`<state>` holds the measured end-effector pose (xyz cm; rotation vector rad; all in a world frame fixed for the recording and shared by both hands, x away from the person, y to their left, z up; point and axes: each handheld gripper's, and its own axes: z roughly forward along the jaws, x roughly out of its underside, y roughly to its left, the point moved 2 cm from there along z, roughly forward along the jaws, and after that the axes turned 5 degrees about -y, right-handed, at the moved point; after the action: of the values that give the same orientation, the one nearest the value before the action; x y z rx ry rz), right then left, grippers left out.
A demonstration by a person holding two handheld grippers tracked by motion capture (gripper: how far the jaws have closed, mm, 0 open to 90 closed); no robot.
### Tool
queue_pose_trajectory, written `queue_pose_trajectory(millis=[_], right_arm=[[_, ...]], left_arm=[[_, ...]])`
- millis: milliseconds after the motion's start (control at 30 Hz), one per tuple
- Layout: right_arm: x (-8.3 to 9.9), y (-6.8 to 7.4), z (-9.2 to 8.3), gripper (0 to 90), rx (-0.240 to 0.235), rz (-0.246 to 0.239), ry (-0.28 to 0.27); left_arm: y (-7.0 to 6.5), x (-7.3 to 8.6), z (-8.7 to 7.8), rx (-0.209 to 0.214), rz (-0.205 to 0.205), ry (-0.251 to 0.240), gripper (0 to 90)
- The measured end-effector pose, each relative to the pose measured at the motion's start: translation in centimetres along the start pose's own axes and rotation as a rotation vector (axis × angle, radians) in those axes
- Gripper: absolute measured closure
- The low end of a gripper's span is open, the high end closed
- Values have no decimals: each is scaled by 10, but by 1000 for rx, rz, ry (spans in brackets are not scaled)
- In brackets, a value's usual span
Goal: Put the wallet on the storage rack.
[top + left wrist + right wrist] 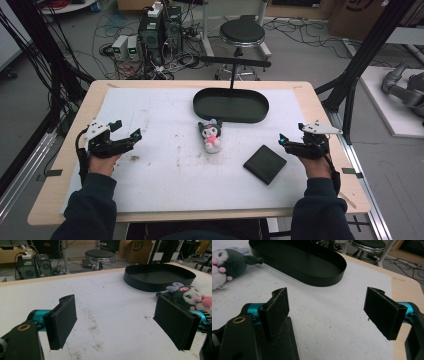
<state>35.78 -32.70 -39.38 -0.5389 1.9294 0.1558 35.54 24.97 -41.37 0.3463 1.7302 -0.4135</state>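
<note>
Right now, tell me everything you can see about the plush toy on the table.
The plush toy is a small soft doll with a dark grey hood, pale lilac ears, a white face and a pink body. It lies on its back on the white mat, mid-table, just in front of the black oval tray, with a narrow gap between them. Neither gripper touches it; only the mat does. It looks like fuzzy fabric.

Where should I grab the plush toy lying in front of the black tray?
Take the plush toy across its pale body, coming straight down. It lies flat on the mat, dark head toward the black tray, and the body looks narrower and squashier than the head, so the open left tool should span it.
</note>
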Motion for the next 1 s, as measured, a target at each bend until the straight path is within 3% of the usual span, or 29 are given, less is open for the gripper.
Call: queue_pose_trajectory(millis=[367, 567, 700, 800, 1000], right_arm=[[2, -1, 0, 208, -14, 11, -2], [2, 10, 0, 209, -71, -44, 14], [2, 21, 1, 213, -132, -86, 47], [1, 34, 0, 270, -177, -114, 58], [10, 72, 4, 293, -279, -186, 114]], left_arm=[[-3, 2, 3, -5, 7, 19, 187], [-3, 2, 3, -5, 12, 22, 191], [-2, 3, 2, -6, 9, 28, 192], [-2, 3, 1, -9, 6, 25, 194], [0, 4, 4, -8, -2, 30, 197]])
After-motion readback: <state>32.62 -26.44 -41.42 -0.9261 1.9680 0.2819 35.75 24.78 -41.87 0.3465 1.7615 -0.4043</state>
